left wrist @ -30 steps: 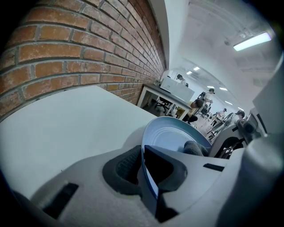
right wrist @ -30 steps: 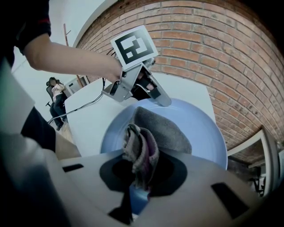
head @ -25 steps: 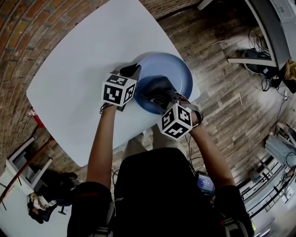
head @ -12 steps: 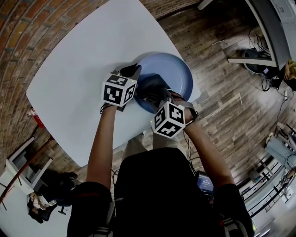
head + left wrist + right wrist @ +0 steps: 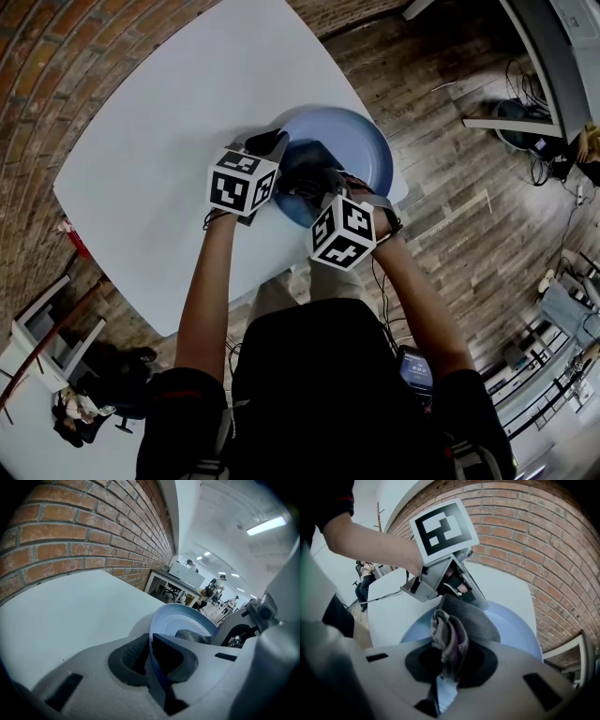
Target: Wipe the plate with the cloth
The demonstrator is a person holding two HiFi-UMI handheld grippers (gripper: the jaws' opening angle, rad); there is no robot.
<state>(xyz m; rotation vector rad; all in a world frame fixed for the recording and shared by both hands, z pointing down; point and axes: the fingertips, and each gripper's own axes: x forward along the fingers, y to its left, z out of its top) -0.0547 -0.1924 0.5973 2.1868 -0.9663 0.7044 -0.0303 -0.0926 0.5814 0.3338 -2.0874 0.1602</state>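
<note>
A blue plate (image 5: 364,148) lies at the near right corner of the white table (image 5: 169,141). My left gripper (image 5: 266,144) is shut on the plate's left rim, and in the left gripper view the thin blue edge (image 5: 151,656) runs between the dark pads. My right gripper (image 5: 312,186) is shut on a bunched grey cloth (image 5: 307,159), which rests on the left part of the plate close to the left gripper. In the right gripper view the cloth (image 5: 451,637) stands pinched between the pads, with the plate (image 5: 513,627) under it.
The plate sits close to the table's near right corner (image 5: 398,192), and beyond that edge is wooden floor (image 5: 450,216). A brick wall (image 5: 56,56) runs along the table's far left side. The table surface left of the plate is bare white.
The right gripper has slid the cloth across the plate to the upper left, closer to the left gripper. The left gripper and the plate have stayed put.
</note>
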